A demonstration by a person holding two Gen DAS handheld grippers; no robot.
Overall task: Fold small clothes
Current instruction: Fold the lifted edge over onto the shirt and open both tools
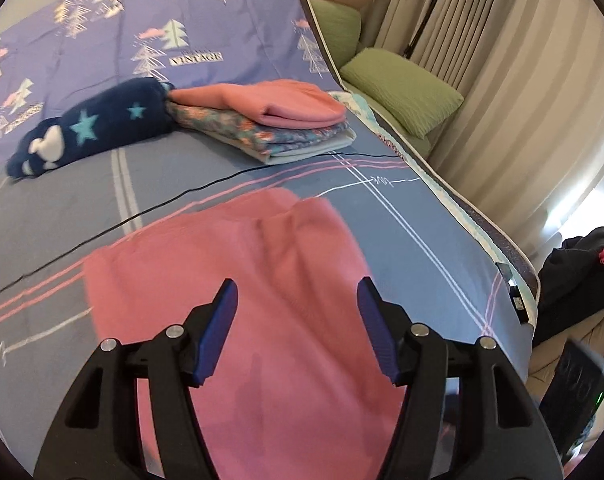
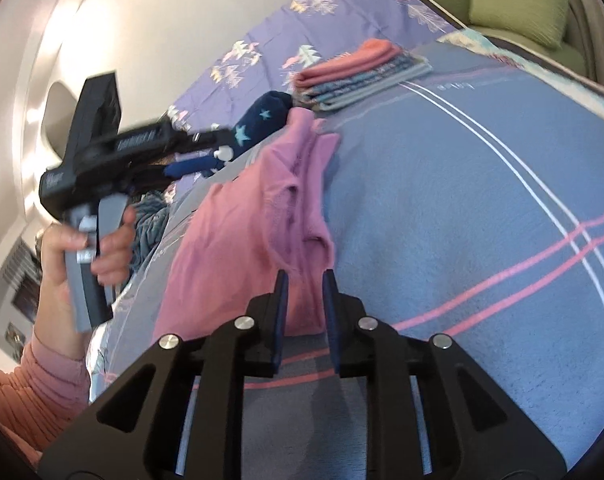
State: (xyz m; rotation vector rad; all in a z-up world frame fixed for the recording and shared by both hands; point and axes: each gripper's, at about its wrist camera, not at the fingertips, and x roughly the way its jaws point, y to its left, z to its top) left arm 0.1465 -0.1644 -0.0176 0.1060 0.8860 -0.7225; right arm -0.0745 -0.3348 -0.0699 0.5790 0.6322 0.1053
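Pink garment (image 1: 262, 300) near edge hidden behind left gripper (image 1: 298, 332)

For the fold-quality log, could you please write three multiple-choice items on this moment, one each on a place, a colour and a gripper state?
1. Where does the folded stack lie?
A. on the bed beside the navy star-patterned item
B. on the green cushions
C. on the floor

2. What colour is the garment being folded?
A. green
B. pink
C. white

3. How do the left gripper's fingers stand?
A. shut on cloth
B. wide apart, holding nothing
C. out of view

Answers:
1 A, the folded stack sits on the bed against the navy star-patterned item.
2 B, the garment is pink.
3 B, the left gripper gapes above the cloth, while the right gripper pinches a fold.
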